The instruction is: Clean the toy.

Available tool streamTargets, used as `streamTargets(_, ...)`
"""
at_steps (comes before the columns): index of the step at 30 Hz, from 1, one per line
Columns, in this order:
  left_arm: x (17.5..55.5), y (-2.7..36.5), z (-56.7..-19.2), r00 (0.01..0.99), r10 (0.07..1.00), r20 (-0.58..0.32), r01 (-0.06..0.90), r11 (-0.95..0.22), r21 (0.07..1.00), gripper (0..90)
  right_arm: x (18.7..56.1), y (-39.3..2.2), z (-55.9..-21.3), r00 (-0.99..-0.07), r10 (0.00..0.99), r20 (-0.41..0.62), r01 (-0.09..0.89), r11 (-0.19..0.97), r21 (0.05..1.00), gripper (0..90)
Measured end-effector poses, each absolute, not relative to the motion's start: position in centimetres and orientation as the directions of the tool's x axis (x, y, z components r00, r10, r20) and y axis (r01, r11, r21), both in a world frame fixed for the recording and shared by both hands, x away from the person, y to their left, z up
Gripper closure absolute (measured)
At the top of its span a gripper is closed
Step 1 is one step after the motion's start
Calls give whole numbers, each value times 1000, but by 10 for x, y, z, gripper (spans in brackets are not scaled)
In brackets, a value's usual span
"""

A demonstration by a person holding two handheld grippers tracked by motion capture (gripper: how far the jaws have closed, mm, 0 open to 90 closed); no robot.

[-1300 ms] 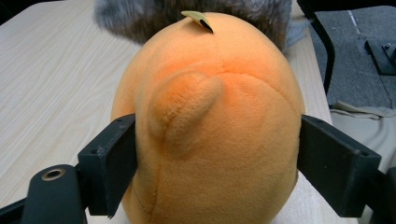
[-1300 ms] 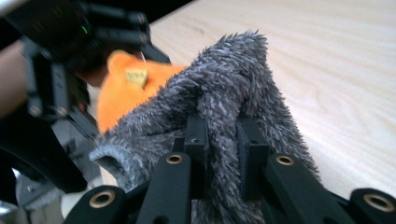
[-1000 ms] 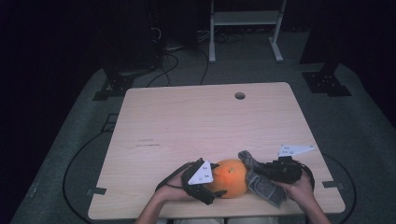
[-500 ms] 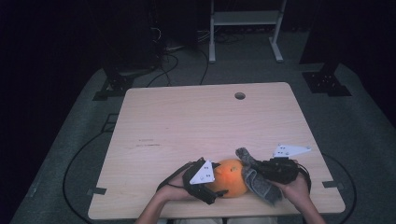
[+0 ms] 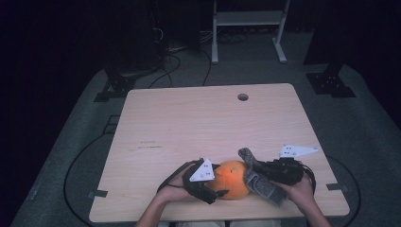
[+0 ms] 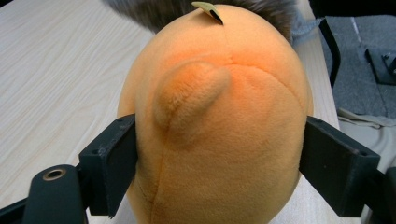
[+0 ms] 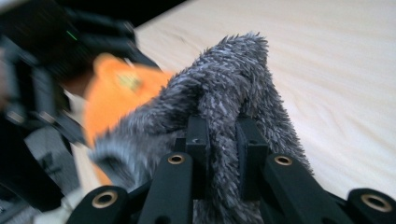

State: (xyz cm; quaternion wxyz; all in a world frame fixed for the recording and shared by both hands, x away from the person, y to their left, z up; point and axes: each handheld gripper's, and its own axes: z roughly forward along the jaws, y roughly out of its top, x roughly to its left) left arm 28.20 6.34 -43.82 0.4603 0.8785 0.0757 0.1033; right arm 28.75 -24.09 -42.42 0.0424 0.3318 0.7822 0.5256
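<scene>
On the table (image 5: pixel 189 127), one orange plush toy (image 5: pixel 231 178), one grey fuzzy cloth (image 5: pixel 257 177), two grippers

Both grippers are black. The left gripper (image 5: pixel 218 184) carries a pale grey three-cornered plate with small dark dots on top, and the right gripper (image 5: pixel 259 176) bears a like plate set out to its side. Their jaws are flat, square-edged black blocks on black link arms, with brass-coloured ringed pivots at the joints. Black cables loop from each body. The forearms are bare, with no sleeves.
</scene>
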Motion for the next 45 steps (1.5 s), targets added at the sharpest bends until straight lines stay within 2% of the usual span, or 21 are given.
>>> streamTargets(4, 280, 61, -438, 966, 221, 137, 17, -578, 816, 176, 280, -229, -411, -815, 509, 275, 426, 206, 881, 775)
streamTargets(6, 279, 62, -438, 966, 214, 144, 8, -582, 813, 175, 276, -221, -409, -836, 488, 253, 404, 233, 885, 772)
streamTargets(16, 282, 65, -439, 970, 208, 123, 26, -594, 804, 164, 290, -246, -440, -746, 596, 296, 528, 259, 809, 777)
streamTargets(23, 284, 70, -438, 972, 209, 109, 44, -617, 785, 160, 296, -251, -449, -721, 614, 323, 581, 281, 764, 776)
streamTargets(31, 285, 70, -438, 972, 209, 110, 44, -618, 785, 155, 287, -250, -431, -753, 567, 333, 529, 222, 819, 773)
streamTargets(35, 281, 62, -436, 969, 206, 138, 17, -608, 793, 154, 281, -245, -407, -780, 528, 336, 478, 155, 865, 773)
streamTargets(39, 279, 55, -436, 964, 218, 150, 9, -595, 804, 154, 269, -223, -390, -828, 499, 258, 402, 205, 892, 769)
streamTargets(43, 278, 53, -437, 963, 218, 157, 3, -591, 807, 154, 266, -206, -397, -836, 519, 176, 374, 304, 876, 770)
streamTargets(45, 278, 54, -437, 963, 219, 157, 0, -583, 813, 154, 267, -209, -402, -835, 523, 170, 375, 315, 872, 771)
